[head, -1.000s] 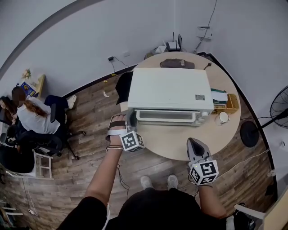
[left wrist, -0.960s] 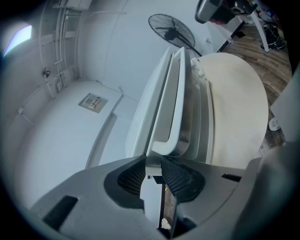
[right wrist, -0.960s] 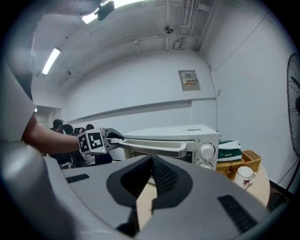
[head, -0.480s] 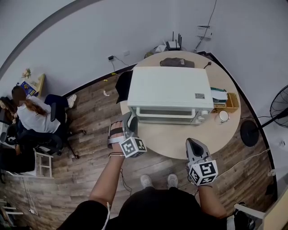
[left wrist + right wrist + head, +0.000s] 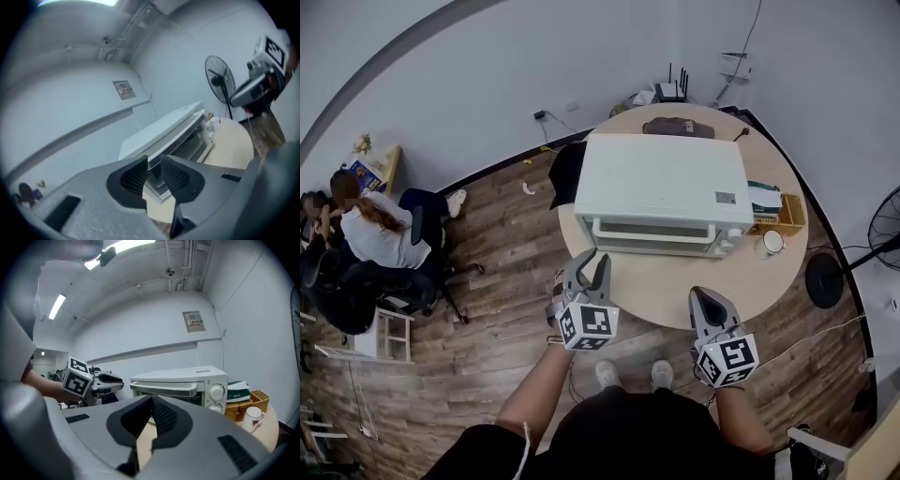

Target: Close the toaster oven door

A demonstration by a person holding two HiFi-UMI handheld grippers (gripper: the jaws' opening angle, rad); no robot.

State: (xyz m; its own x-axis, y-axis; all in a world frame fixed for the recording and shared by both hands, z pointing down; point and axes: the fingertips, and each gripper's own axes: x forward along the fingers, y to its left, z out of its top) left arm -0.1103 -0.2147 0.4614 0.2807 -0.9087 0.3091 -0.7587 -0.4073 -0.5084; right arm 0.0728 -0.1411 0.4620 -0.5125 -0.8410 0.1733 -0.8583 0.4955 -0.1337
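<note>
Standing on the far half of the round pale wooden tabletop [image 5: 670,292], the white boxy toaster oven [image 5: 666,187] faces the person. Its glass door [image 5: 661,234] is upright and shut against the front, with the long handle along its top edge.

The left tongs [image 5: 590,262] hover at the tabletop's near-left edge, apart from the oven and aimed towards its left front corner. Their jaws have just been closing and stand a little apart, with nothing between them; only the oven shows through the gap in the left gripper view.

The right tongs [image 5: 704,299] hang over the near edge of the tabletop, well short of the door. Their jaws are together at the tips and hold nothing.

To the right of the oven a white mug [image 5: 771,243] stands just beside a small wicker basket [image 5: 784,215]. A dark bag [image 5: 678,127] lies behind the oven at the far edge. A seated person [image 5: 380,236] is on the wooden floor [image 5: 502,309] at far left.
</note>
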